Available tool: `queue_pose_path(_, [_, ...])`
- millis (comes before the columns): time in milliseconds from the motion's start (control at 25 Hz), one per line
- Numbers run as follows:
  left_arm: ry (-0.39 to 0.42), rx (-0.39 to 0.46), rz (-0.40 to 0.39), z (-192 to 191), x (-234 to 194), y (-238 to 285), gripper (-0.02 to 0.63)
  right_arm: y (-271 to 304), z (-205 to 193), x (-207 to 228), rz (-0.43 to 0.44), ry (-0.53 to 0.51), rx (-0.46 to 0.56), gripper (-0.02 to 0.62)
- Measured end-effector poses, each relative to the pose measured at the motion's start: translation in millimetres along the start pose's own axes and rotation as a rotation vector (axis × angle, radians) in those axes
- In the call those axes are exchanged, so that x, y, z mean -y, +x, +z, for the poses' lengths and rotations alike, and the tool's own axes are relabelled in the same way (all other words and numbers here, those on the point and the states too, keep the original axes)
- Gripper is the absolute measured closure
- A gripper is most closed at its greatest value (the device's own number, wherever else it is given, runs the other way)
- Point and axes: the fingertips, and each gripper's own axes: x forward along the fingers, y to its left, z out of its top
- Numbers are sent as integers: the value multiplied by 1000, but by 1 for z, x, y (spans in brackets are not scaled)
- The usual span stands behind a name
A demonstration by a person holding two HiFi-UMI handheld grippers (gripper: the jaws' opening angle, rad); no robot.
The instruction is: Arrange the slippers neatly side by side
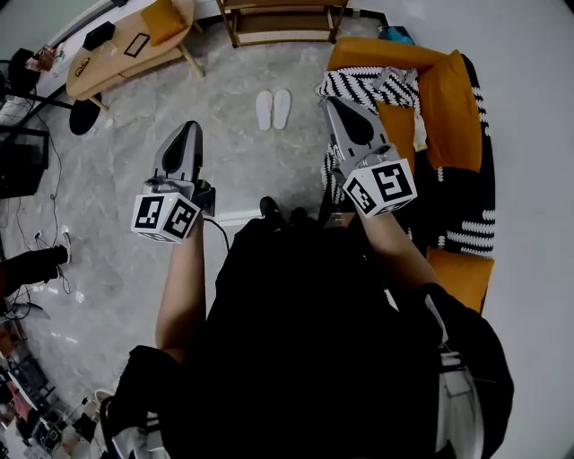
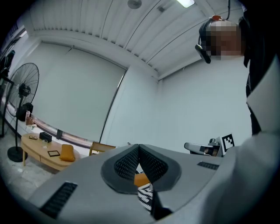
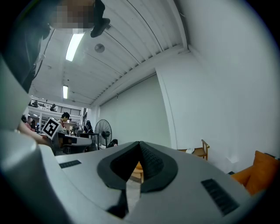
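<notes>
The slippers (image 1: 273, 108), a white pair, lie on the pale marbled floor (image 1: 224, 152) side by side and pointing the same way. They are so small in the head view that I cannot tell whether they touch. They sit out in the open floor, between a wooden frame (image 1: 282, 22), cut off by the top edge, and the person's dark shoes (image 1: 269, 211), which barely stand out from the black clothing. To their right, the end of an orange sofa (image 1: 448, 108) is draped with a black-and-white striped blanket (image 1: 372, 85).

The left hand-held gripper (image 1: 186, 127) is held level above the floor, well short of the pair. Its jaws are pressed together with nothing between them (image 2: 138, 146). Only a sliver of orange and striped fabric shows through the slit beneath them. The right hand-held gripper (image 1: 335, 105) is over the sofa's near end, beside the blanket. Its jaws are likewise closed and empty (image 3: 140, 143).

In both gripper views the grey gripper body fills the lower part and covers the floor, so neither shows the slippers. A low wooden table (image 1: 126, 49) with an orange cushion (image 1: 161, 18) stands at the floor's upper left corner, partly cropped.
</notes>
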Motion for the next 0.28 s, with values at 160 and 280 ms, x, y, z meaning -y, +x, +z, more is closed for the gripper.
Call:
queue_pose_path(160, [-21,13,-21,1,20,4,591,-8,0,-4,34,-27,2,565])
queue_pose_path(280, [-28,0,-38,-2,32,10,591,-3,0,-2,50,-21,-10,563])
